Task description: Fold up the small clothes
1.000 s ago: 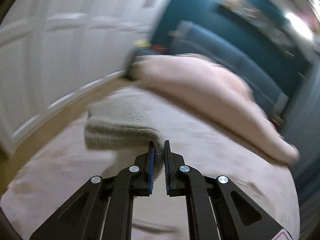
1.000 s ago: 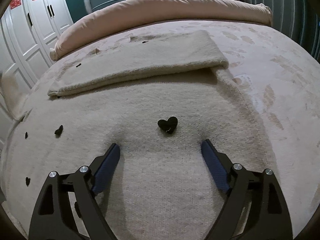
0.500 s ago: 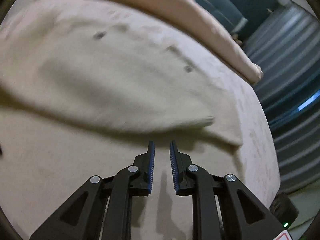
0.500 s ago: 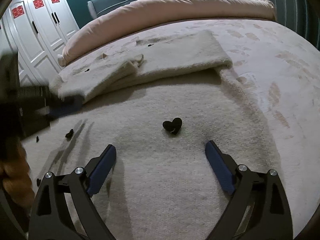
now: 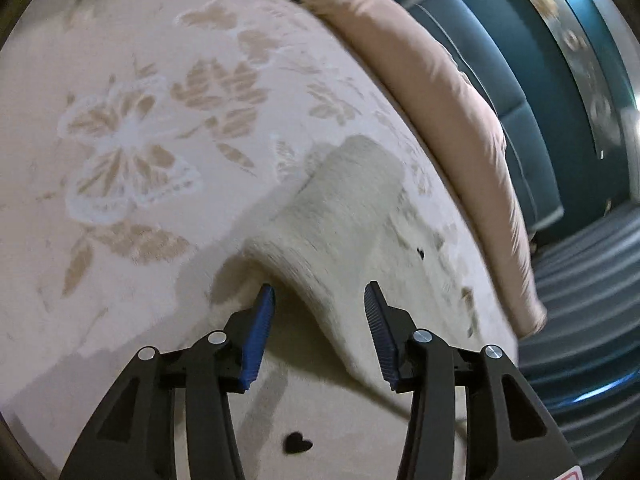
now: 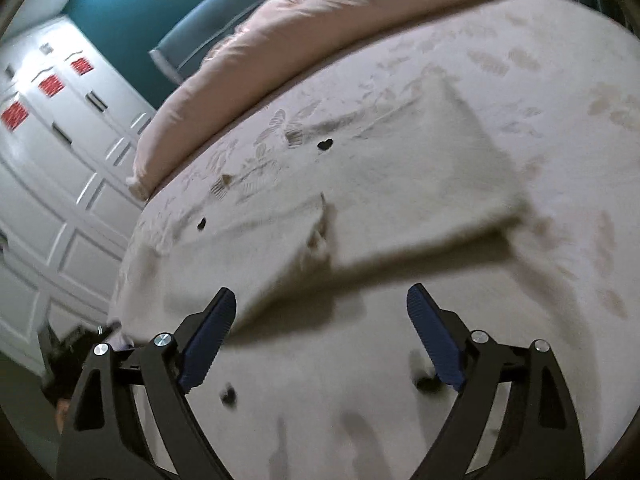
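A cream knit sweater with small black hearts lies on the bed. In the left wrist view its folded sleeve [image 5: 340, 216] humps up just ahead of my open, empty left gripper [image 5: 318, 304]; a black heart [image 5: 296, 444] shows on the knit below the fingers. In the right wrist view the folded-over sleeves [image 6: 400, 184] lie across the sweater body [image 6: 340, 392]. My right gripper [image 6: 320, 308] is open and empty just above the body, short of the fold's near edge.
The bed has a pale bedspread with a leaf and butterfly pattern [image 5: 132, 152]. A rolled pink duvet [image 6: 320, 32] lies along the far side before a teal headboard [image 5: 520, 92]. White wardrobe doors [image 6: 52, 152] stand at the left.
My left gripper has let go of the sleeve, opened wide and swung back from the fold. My right gripper has moved forward towards the folded sleeves and tilted.
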The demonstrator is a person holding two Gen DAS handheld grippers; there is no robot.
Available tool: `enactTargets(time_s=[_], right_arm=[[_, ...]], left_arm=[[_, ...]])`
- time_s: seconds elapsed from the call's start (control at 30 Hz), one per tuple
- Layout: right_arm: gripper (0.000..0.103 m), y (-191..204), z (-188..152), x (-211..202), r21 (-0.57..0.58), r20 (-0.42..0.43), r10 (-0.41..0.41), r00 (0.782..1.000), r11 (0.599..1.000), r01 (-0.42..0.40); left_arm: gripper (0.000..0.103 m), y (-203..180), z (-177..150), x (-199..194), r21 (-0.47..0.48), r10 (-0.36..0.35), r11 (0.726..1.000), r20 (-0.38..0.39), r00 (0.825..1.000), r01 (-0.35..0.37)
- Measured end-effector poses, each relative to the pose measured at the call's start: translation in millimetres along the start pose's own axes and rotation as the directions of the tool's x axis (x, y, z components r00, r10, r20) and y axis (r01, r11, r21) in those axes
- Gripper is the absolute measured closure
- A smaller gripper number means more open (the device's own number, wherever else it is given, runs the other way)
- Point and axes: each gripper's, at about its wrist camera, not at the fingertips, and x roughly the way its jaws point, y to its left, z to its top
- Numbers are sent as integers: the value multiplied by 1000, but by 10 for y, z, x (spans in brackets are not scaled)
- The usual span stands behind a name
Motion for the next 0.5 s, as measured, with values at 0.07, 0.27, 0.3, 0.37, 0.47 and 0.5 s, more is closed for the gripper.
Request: enactTargets(time_s=[0.07, 0.27, 0.3, 0.37, 0.47, 0.5], right_arm=[[28, 58, 68, 197, 12, -45, -25, 999, 1000, 26], [86, 318, 132, 546, -15, -104, -63, 993, 998, 62], [93, 382, 202, 462, -18, -78, -29, 997, 999, 27], [96, 496, 389, 105, -29, 49, 84, 995, 996, -83], [96, 475, 567, -361, -56, 219, 172, 960, 985, -164], [96, 414, 583, -398, -73, 248, 144, 958, 989, -130]], left_arm=[[59, 38, -28, 80, -69, -31, 997, -23, 999, 29], [70, -126, 132, 184, -67, -27, 997, 15, 1000, 28], [81, -135, 127, 155, -54, -20, 998, 22, 1000, 21], [96, -237, 175, 119, -1, -2, 1000, 58, 998, 2], [96, -340, 137, 96, 81, 9, 997, 86, 996, -16], [96, -343, 96, 125, 104, 15, 994, 72, 997, -22]])
